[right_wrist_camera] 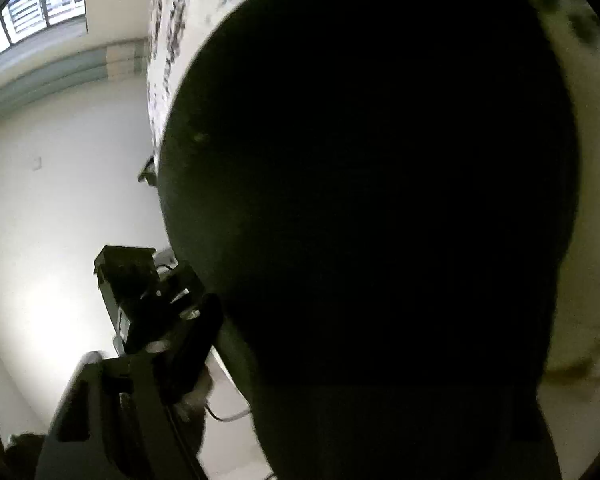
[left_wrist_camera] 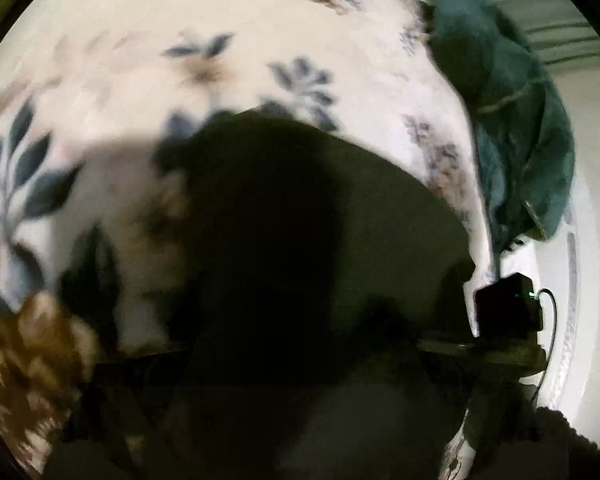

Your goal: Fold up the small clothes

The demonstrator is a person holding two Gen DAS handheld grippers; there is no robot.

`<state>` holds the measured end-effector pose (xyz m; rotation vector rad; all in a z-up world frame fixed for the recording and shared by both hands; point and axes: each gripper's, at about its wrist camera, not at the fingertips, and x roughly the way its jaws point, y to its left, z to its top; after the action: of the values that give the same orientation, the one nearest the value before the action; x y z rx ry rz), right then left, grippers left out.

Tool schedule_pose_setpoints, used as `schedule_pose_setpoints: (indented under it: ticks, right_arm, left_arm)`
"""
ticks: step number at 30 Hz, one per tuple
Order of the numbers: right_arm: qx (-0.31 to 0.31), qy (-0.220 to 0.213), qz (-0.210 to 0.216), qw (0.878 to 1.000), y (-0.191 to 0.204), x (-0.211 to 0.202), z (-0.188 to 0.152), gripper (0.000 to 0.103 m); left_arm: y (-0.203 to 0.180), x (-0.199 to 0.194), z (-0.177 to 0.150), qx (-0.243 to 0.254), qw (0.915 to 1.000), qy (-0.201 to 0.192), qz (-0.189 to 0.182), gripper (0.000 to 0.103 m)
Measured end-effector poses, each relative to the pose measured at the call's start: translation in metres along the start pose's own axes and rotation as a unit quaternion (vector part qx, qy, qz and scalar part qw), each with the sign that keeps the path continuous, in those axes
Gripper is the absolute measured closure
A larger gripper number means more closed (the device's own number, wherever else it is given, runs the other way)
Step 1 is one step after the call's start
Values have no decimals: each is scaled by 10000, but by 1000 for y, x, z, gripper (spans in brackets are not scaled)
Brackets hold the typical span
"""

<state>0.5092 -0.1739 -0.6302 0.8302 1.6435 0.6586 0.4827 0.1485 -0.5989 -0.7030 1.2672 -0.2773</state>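
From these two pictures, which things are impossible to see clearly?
- Left wrist view: the left claw is hidden behind a dark cloth close to the lens; open or shut cannot be told.
- Right wrist view: the right claw is hidden the same way.
- Left wrist view: the floral sheet is blurred.
- Left wrist view: the teal garment is crumpled; its kind is unclear.

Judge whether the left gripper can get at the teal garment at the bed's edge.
Probably not yet: the dark garment hangs close in front; the teal garment lies farther off, uncovered.
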Motion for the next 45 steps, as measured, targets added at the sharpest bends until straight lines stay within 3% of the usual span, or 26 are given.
schedule_pose_setpoints:
  ticks: [1,4,8,12,16,22,26,27,28,30,32,34,35,37,41,42,44,45]
  right_arm:
    - [-108,-75,-203,9997,6,1,-2,65]
    - [-88,-319,-405,9986,18,-4,-8,72]
    - [-238,-461,-436,9977,52,-15,-11,74]
    - [-352,-656,-364,9966,95,-23,9,74]
    - [-430,-881,-364,9945,135,-35,62,74]
    - [-454,-1141,-379,9917,178,-20,173,74]
    - [-513,-1170,-579,9901,190,0,238,74]
    - [-438,-1177,-725,9894,189,4,255,71]
    - [-368,-1224,-1049,9862,186,-1,267,60]
    - [-372,-1324,-1992,9703,182,-5,286,43]
    - [-490,-1361,-2506,9572,180,-14,294,32]
    - [-664,-1397,-2895,9446,179,-24,287,25]
    - [-784,-1441,-3245,9315,175,-29,278,24]
    - [-940,-1635,-3707,9094,171,-39,258,13]
    - [-1199,-2040,-4429,8648,178,-46,210,8]
    - [-1192,-2085,-4572,8563,178,-45,195,3]
    - [-1119,-2192,-4642,8509,173,-51,172,1]
    - [-1118,-2277,-4763,8419,174,-51,161,1]
  left_arm:
    - [-2,-2,0,5,10000,43,-35,77]
    - [-10,-20,6,75,9999,-1,-148,80]
    - [-26,-40,30,235,9995,-136,-161,81]
    - [-38,-58,79,351,9987,-290,-219,81]
    - [-51,-64,148,562,9973,-435,-160,81]
    - [-44,-47,257,751,9959,-499,58,80]
    - [-21,-13,318,696,9974,-168,120,75]
    - [-13,-3,327,614,9979,-45,180,75]
    - [-2,10,336,488,9982,151,318,72]
    - [14,23,342,304,9984,413,226,65]
    - [22,21,338,194,9990,401,77,59]
    - [23,14,329,243,9979,300,519,30]
    - [20,9,322,350,9955,186,859,27]
    - [11,-2,303,613,9895,-122,1306,21]
    - [-3,-17,254,817,9702,-570,2208,15]
    - [-6,-20,241,793,9666,-643,2350,15]
    - [-12,-27,221,834,9570,-797,2663,15]
    - [-19,-31,210,885,9516,-883,2808,15]
